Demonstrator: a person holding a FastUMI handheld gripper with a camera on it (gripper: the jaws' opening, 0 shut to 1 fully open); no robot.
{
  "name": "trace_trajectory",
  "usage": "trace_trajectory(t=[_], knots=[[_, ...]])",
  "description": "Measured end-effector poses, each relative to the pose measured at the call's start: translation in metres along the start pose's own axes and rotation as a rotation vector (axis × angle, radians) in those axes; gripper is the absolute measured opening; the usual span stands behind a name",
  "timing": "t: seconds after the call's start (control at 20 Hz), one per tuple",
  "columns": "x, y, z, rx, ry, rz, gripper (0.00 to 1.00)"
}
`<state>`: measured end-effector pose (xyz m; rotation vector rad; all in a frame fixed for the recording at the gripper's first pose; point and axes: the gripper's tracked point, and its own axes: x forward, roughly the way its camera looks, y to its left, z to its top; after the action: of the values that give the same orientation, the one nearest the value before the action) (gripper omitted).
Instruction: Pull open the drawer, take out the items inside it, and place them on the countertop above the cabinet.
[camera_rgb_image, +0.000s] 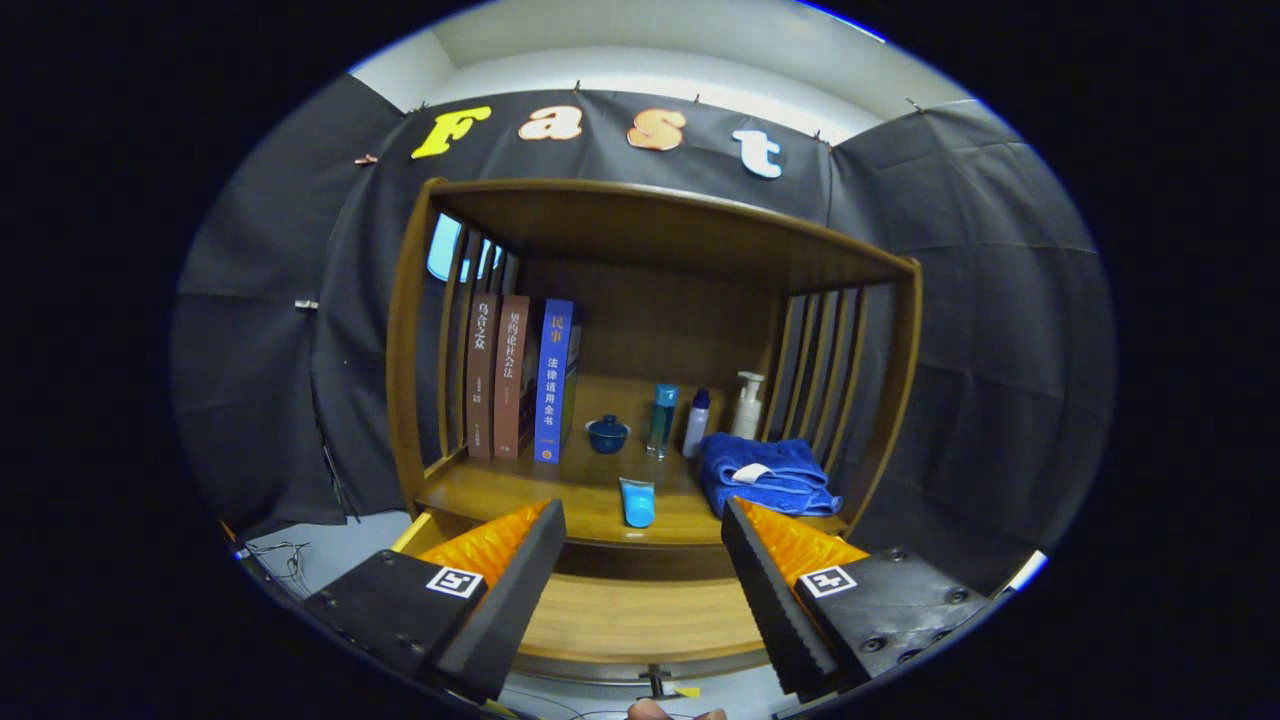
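the hand-held gripper (640, 560) hangs in front of a wooden cabinet (405, 330), its two fingers spread wide apart with nothing between them. below and between the fingers the drawer (640, 620) stands pulled out; the part of its wooden floor that shows looks bare, though the fingers hide its sides, so i cannot tell whether anything lies there.

just above the drawer is the surface (500, 490) of the cabinet, roofed by a top board and fenced by slatted sides. a small blue tube (637, 502) lies near its front edge, just beyond the gap between the fingers. to the right of the tube, a folded blue towel (765, 472) sits by the right-hand slats. farther back stand a dark blue lidded cup (607, 434), a tall teal bottle (661, 420), a small white bottle with a blue cap (696, 422) and a white pump bottle (746, 405), in a loose row from left to right. three books (520, 378) stand upright against the left slats, two brown and one blue.

a fingertip of the person (655, 711) shows at the very bottom, below the drawer front.
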<state>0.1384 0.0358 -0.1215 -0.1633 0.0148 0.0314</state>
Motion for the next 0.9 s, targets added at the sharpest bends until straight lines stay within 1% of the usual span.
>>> trace_trajectory(t=[0.15, 0.25, 0.45, 0.55, 0.7, 0.9], knots=[[-0.027, -0.008, -0.038, 0.046, -0.007, -0.012, 0.99], [-0.036, -0.009, -0.066, 0.058, 0.02, -0.013, 0.99], [-0.04, -0.013, -0.129, 0.13, 0.106, -0.006, 0.99], [-0.038, -0.014, -0.15, 0.146, 0.122, -0.008, 0.99], [-0.034, -0.013, -0.165, 0.142, 0.096, -0.008, 0.99], [-0.027, -0.004, -0.17, 0.067, 0.072, 0.009, 0.99]])
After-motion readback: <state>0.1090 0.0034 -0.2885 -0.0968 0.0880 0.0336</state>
